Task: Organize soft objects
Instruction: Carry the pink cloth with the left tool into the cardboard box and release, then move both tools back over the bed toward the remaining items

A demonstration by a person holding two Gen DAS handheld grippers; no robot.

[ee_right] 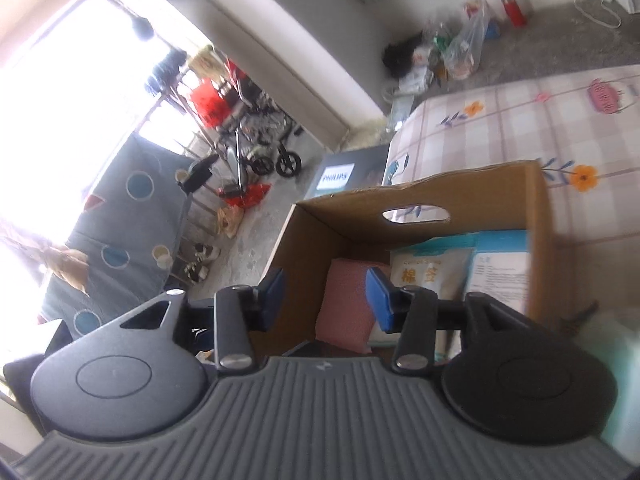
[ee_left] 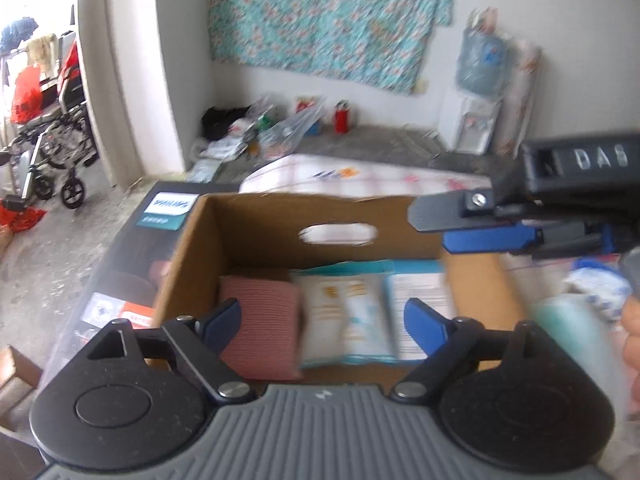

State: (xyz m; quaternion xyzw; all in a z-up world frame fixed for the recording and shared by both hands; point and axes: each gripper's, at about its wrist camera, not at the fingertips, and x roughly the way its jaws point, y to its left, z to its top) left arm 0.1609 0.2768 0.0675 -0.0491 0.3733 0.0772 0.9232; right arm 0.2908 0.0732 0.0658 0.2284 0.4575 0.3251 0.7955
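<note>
An open cardboard box (ee_left: 260,232) (ee_right: 480,192) stands on the bed. In it lie a pink ribbed cloth (ee_left: 260,332) (ee_right: 344,300), a white packet (ee_left: 344,320) (ee_right: 428,272) and a blue-edged printed packet (ee_left: 420,288) (ee_right: 500,272). My left gripper (ee_left: 326,324) hovers over the box's near side, wide open with nothing held. My right gripper (ee_right: 326,296) is open over the box's left corner, pads apart, and nothing is pressed between them. In the left wrist view the right gripper (ee_left: 452,228) reaches in from the right above the box.
A black Philips carton (ee_left: 172,208) (ee_right: 340,178) stands left of the box. The checked bed sheet (ee_left: 360,184) (ee_right: 520,120) lies behind. Blurred teal-white packs (ee_left: 592,292) sit at the right. A wheelchair (ee_left: 60,140), floor clutter and a water dispenser (ee_left: 472,120) stand farther off.
</note>
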